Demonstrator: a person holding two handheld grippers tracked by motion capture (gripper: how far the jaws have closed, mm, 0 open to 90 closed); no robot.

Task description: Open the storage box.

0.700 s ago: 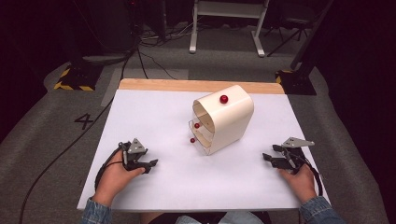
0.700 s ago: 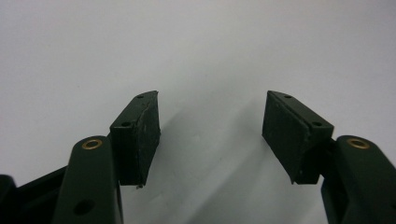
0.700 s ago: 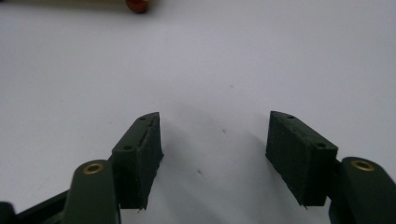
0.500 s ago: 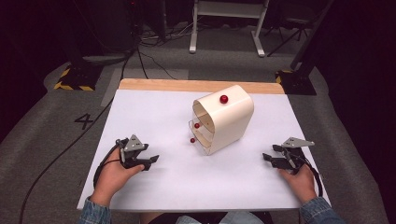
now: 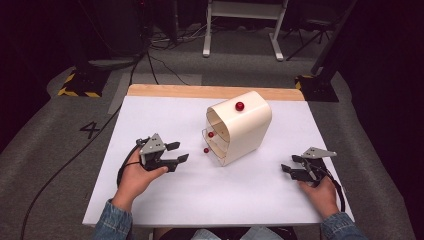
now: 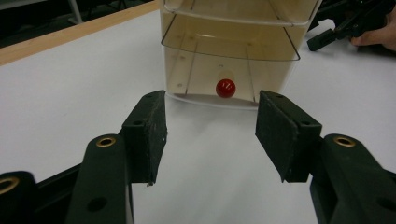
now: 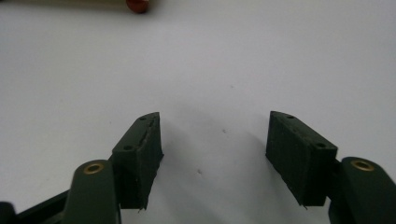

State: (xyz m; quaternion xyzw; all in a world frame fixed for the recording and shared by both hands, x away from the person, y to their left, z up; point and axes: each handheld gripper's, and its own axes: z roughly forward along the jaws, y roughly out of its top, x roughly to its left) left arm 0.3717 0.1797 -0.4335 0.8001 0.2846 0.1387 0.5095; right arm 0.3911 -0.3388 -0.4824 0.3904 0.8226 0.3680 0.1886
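A cream drawer cabinet (image 5: 240,127) with clear drawers stands near the middle of the white table (image 5: 160,120), turned at an angle, one red ball knob (image 5: 240,106) on its top. The left gripper (image 5: 176,153) rests on the table just beside the cabinet's open front, jaws apart. In the left gripper view the lowest clear drawer (image 6: 229,60) sits straight ahead between the jaws, its red knob (image 6: 225,88) centred. The right gripper (image 5: 291,165) lies near the table's right edge, apart from the cabinet, jaws also spread over bare table. Open table surface lies between the two hands and along the near edge.
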